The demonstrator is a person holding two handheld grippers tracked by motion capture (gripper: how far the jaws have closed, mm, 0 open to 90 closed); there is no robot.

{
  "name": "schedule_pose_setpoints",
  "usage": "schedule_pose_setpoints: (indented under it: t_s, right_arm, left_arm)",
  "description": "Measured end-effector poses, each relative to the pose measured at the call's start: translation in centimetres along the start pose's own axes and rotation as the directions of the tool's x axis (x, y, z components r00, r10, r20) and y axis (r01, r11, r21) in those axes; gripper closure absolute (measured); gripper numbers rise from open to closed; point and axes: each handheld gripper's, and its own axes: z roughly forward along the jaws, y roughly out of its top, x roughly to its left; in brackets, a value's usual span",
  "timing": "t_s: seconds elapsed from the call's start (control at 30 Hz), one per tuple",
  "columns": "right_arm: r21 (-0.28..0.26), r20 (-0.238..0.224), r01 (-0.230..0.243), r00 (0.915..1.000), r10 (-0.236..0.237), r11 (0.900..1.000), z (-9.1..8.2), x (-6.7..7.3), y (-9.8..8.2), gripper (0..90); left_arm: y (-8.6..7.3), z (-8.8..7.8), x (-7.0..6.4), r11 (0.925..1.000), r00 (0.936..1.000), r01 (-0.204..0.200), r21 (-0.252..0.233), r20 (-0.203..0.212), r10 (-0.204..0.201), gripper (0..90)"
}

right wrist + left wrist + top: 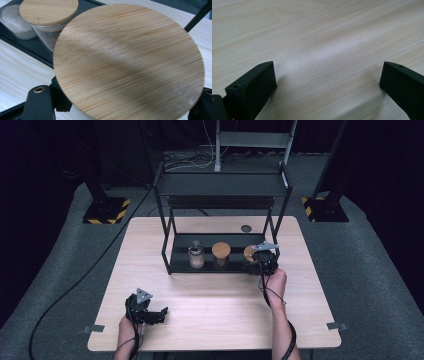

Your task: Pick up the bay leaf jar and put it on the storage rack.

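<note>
A glass jar with a round wooden lid [248, 252] [130, 62] stands at the right end of the black rack's lower shelf [181, 259]. My right gripper [253, 264] reaches in from the front and is shut on this jar, one black finger [38, 102] on each side beneath the lid. At the table's front left my left gripper [160, 312] [327, 85] rests low over the bare wood, pointing right. Its jaws are open, with nothing between them.
On the same shelf stand a middle jar with a wooden lid [221, 251] [48, 11] and a left jar of pale powder [195, 255] [15, 21]. The rack's top shelf [220, 185] overhangs them. A small dark disc [246, 228] lies behind the rack.
</note>
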Motion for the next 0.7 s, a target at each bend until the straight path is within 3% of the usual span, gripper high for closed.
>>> schedule_pose_setpoints:
  t_s: [0.7]
  right_arm:
    - [-0.012, -0.002, -0.017, 0.9999, 0.017, 1.0, 0.74, 0.04, 0.29, 25.0]
  left_arm:
    - [0.0, 0.0, 0.0, 1.0, 1.0, 0.0, 0.0, 0.0, 0.0, 0.2]
